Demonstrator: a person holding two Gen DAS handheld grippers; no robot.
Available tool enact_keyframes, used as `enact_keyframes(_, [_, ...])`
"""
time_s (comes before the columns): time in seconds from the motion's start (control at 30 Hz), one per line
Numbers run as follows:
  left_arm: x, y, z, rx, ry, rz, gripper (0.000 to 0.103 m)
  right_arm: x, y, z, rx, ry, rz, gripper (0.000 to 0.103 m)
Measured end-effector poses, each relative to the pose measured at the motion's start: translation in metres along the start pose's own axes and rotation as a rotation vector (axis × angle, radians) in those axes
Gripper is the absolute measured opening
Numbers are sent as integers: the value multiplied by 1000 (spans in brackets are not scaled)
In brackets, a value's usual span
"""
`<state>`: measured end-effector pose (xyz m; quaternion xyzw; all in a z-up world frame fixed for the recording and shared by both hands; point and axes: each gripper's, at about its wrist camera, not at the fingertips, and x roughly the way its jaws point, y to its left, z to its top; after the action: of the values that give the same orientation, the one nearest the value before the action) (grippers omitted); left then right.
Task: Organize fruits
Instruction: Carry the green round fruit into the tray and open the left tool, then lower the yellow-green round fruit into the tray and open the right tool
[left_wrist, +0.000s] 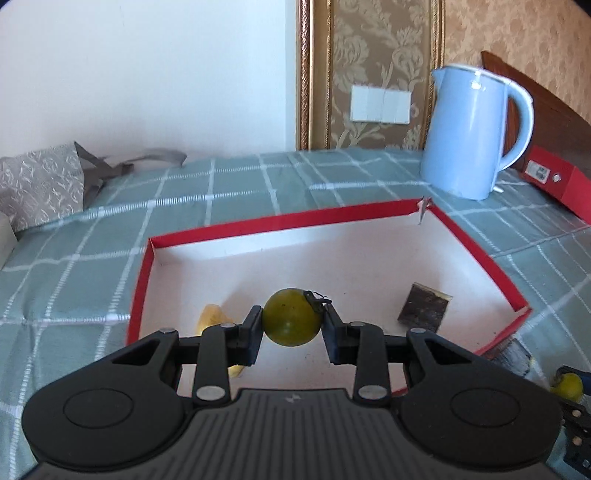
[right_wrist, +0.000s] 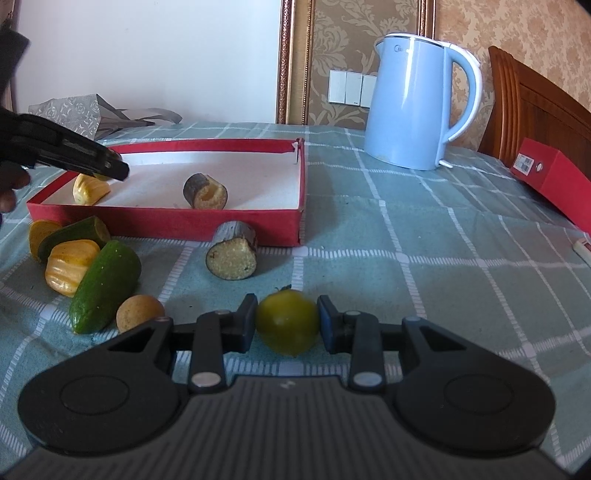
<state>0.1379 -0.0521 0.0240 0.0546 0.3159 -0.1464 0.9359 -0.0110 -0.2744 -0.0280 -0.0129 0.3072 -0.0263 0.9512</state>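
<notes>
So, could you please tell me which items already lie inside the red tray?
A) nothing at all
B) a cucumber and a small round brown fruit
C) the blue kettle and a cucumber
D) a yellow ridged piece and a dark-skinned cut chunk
D: the right wrist view shows a yellow ridged piece and a dark-skinned cut chunk on the white floor of the red tray, while the cucumber lies outside on the cloth.

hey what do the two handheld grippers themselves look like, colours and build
Both match: the left gripper and right gripper have matte black plastic bodies with two round lobes, a ribbed grey centre panel bearing a small embossed logo, and black linkage bars pinned by silver rivets. The jaws are black with blue pads. No cables or sleeves are visible.
</notes>
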Motion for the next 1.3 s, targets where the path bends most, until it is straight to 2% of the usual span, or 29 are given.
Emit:
enact_keyframes(0.23, [25, -4, -4, 21, 67, 53, 34, 1, 0, 0, 3, 2, 5, 32])
enact_keyframes(0.43, [23, -5, -8, 25, 40, 87, 37, 1, 0, 1, 1, 2, 5, 32])
enact_keyframes(0.53, [13, -9, -9, 46, 7, 93, 54, 1, 0, 0, -4, 1, 1, 32])
enact_keyframes(0.57, [9, -10, -9, 50, 0, 105, 65, 1, 1, 0, -5, 1, 0, 32])
enact_keyframes(0.63, [-2, -11, -11, 51, -42, 122, 72, 1, 1, 0, -8, 0, -2, 32])
enact_keyframes(0.77, [-24, -8, -13, 34, -102, 137, 73, 1, 3, 0, -14, 0, -7, 32])
enact_keyframes(0.97, [-45, -1, -28, 7, -135, 155, 76, -1, 4, 0, -20, -5, -15, 32])
enact_keyframes(1.3, [-75, 29, -64, -91, -143, 68, 76, -16, 7, 9, -7, -70, -36, 32])
